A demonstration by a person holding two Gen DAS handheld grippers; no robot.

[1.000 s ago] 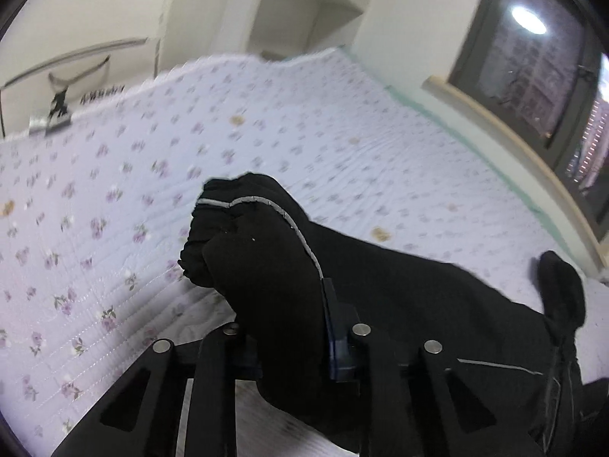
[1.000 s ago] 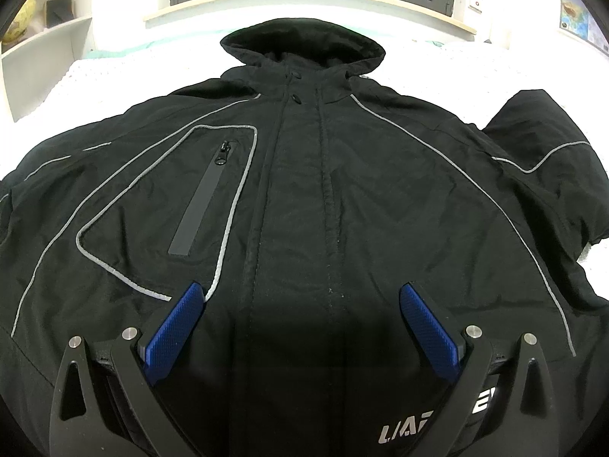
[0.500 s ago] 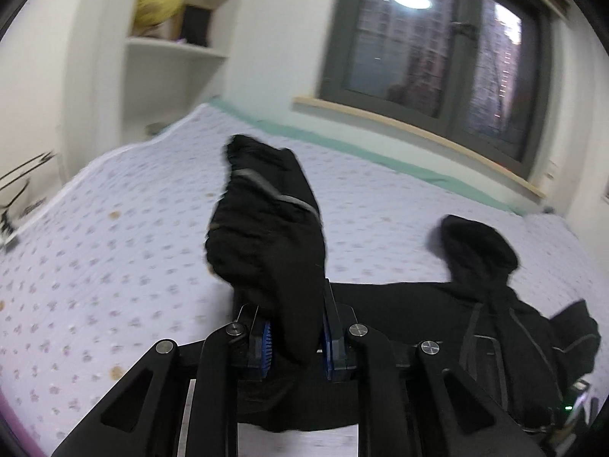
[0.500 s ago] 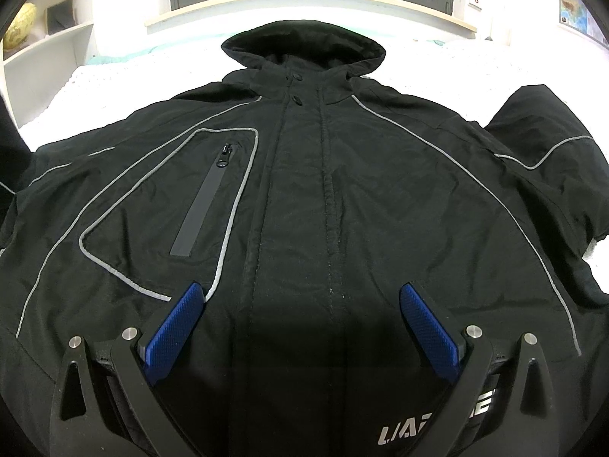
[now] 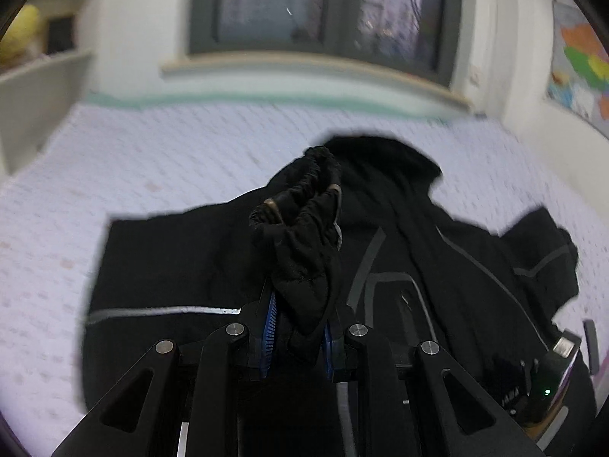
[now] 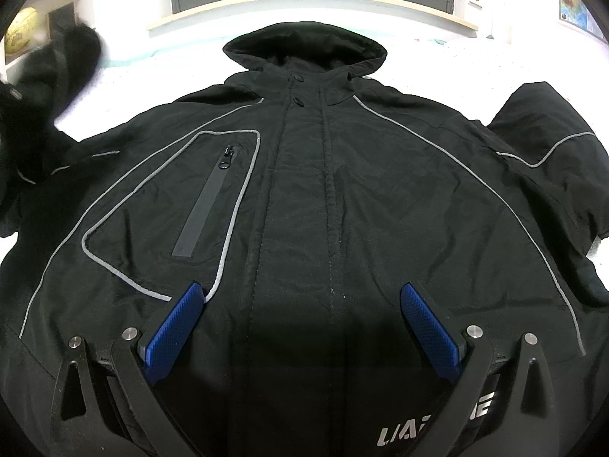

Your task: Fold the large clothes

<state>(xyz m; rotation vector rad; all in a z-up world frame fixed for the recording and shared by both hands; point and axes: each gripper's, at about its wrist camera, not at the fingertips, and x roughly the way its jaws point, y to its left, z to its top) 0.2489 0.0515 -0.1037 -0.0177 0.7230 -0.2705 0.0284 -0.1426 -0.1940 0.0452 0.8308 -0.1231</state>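
A large black hooded jacket (image 6: 304,198) with grey piping lies face up on the bed, hood toward the window. My left gripper (image 5: 298,327) is shut on the jacket's sleeve cuff (image 5: 304,236), which stands up bunched between the blue pads, lifted over the jacket body (image 5: 437,266). In the right wrist view that raised sleeve (image 6: 49,87) shows blurred at the far left. My right gripper (image 6: 300,323) hovers open above the jacket's lower front, straddling the zip line, with nothing between its pads. The other sleeve (image 6: 544,144) lies folded at the right.
The bed (image 5: 171,160) has a pale floral quilt. A window with a wooden sill (image 6: 312,0) runs behind it. Shelves with a yellow globe (image 6: 21,30) stand at the back left. A map (image 5: 582,61) hangs on the right wall.
My left gripper has swung the gripped sleeve up and across, from over the bare quilt to above the jacket body. The sleeve has entered the right wrist view at the left. The right gripper has kept still.
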